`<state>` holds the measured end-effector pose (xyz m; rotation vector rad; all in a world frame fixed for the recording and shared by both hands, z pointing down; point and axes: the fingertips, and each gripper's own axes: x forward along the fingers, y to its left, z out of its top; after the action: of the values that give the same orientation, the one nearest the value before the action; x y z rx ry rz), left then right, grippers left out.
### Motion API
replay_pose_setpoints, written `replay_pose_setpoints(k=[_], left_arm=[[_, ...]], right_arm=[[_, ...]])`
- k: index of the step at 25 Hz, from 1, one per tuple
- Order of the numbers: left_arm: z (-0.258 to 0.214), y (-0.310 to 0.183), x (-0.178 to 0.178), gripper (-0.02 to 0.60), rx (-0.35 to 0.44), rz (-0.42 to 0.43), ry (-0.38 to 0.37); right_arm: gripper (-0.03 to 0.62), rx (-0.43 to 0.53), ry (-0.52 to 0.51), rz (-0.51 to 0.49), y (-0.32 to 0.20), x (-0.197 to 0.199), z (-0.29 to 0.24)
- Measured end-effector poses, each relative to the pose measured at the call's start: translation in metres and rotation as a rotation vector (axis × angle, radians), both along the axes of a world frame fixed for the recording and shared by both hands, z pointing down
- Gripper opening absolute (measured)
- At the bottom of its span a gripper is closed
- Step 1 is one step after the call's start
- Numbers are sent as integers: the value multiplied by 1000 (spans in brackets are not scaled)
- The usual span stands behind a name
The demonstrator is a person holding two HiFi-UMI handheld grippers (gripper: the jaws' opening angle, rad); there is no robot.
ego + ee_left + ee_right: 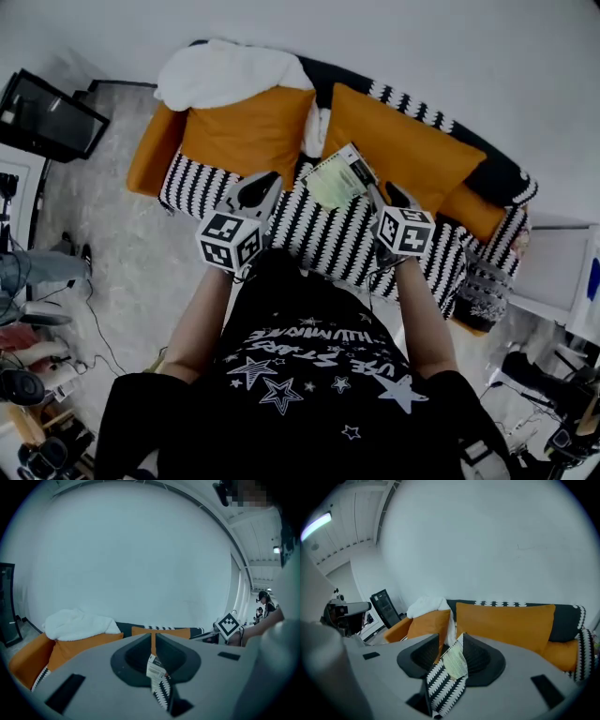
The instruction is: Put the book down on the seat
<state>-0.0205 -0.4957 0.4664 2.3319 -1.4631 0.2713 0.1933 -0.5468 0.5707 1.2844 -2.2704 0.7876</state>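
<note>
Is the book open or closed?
Closed, it seems: the book shows one flat greenish cover in the head view, with no spread pages visible.

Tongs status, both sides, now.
Left tongs: closed, empty.
Right tongs: open; book shows in the gap, not gripped.

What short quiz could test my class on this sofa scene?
1. True or false: the sofa's seat is plain red.
2. The back cushions are: A blue, B orange, C green.
3. Which gripper is closest to the book?
Key: 1 false, it has a black-and-white zigzag pattern; 2 B; 3 the right gripper.
</note>
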Motion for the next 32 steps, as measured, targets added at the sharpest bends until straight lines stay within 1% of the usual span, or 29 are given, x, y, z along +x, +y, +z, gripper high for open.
replay_pose_setpoints(k=[2, 6, 9, 14, 18, 22, 25, 32], left_arm=[[5, 10, 7, 34, -14, 0, 0], [15, 22, 19, 34, -35, 28, -10], [19, 22, 17, 34, -43, 25, -6], [15, 31, 10, 34, -29, 31, 5], [15, 48, -1, 34, -27, 38, 40], [20, 73, -13, 34, -42, 68, 58], [23, 92, -17, 34, -49, 94, 59], [18, 129, -24, 34, -29, 154, 61]], right_arm=[[161, -6, -16, -4, 6, 2, 0], [137, -31, -31, 14, 17, 11, 10], [103, -15, -10, 14, 24, 12, 15], [82, -11, 16, -28, 42, -8, 18], [74, -1, 41, -47, 57, -27, 12], [67, 19, 52, -31, 78, -43, 1], [57, 23, 44, -8, 101, -48, -4], [44, 19, 29, 27, 152, -58, -5]])
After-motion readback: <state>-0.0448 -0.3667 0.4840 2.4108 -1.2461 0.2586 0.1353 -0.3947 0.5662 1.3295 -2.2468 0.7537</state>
